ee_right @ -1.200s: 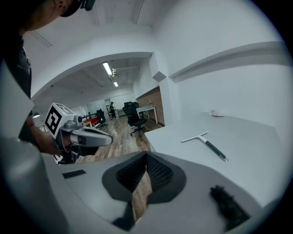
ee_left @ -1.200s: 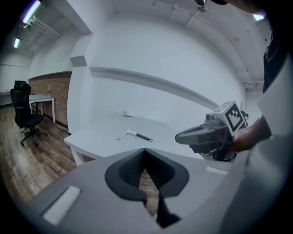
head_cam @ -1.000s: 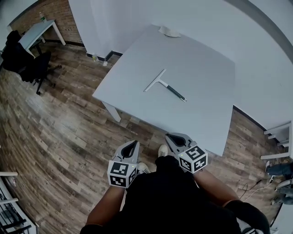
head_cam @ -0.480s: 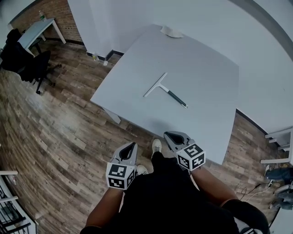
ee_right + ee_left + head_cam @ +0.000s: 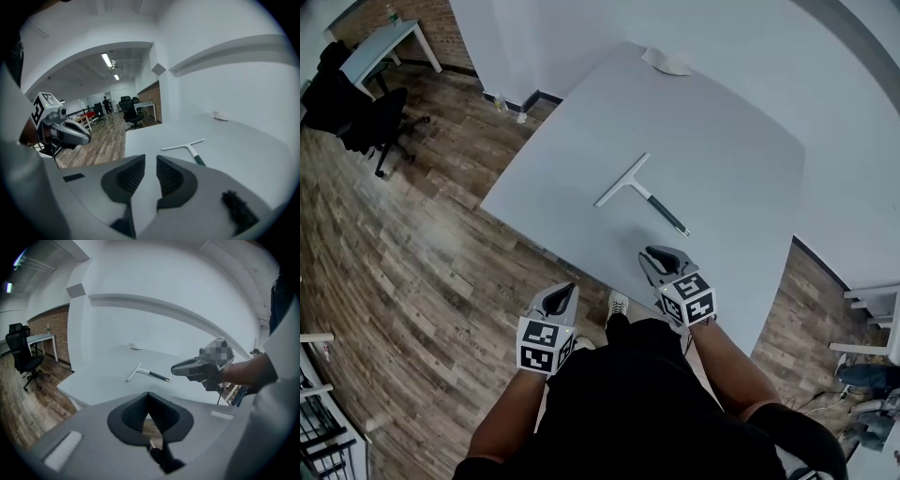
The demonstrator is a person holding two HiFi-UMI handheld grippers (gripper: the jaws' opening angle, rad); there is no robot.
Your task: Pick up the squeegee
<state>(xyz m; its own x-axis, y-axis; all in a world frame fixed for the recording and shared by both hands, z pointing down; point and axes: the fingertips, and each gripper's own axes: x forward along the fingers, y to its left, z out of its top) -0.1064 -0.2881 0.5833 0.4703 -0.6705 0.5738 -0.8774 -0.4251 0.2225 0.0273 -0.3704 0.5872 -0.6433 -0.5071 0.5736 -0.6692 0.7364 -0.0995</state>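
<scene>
The squeegee (image 5: 627,184) lies flat in the middle of the white table (image 5: 731,141), its pale blade to the left and its dark handle (image 5: 667,216) pointing at the near right. It also shows as the squeegee (image 5: 139,372) and the squeegee (image 5: 189,147) in the two gripper views. My right gripper (image 5: 654,253) hovers over the table's near edge, a short way from the handle's end, its jaws a narrow gap apart and empty. My left gripper (image 5: 567,292) hangs over the wooden floor, off the table, with its tips touching and nothing in it.
A small white object (image 5: 666,64) rests at the table's far edge. A black office chair (image 5: 358,111) and a white desk (image 5: 380,49) stand at the upper left. White furniture (image 5: 872,314) is at the right. The person's shoes (image 5: 617,303) are below the table edge.
The person has stepped closer to the table. Both grippers moved forward, and the right one now reaches over the table's near edge, nearer the squeegee's handle.
</scene>
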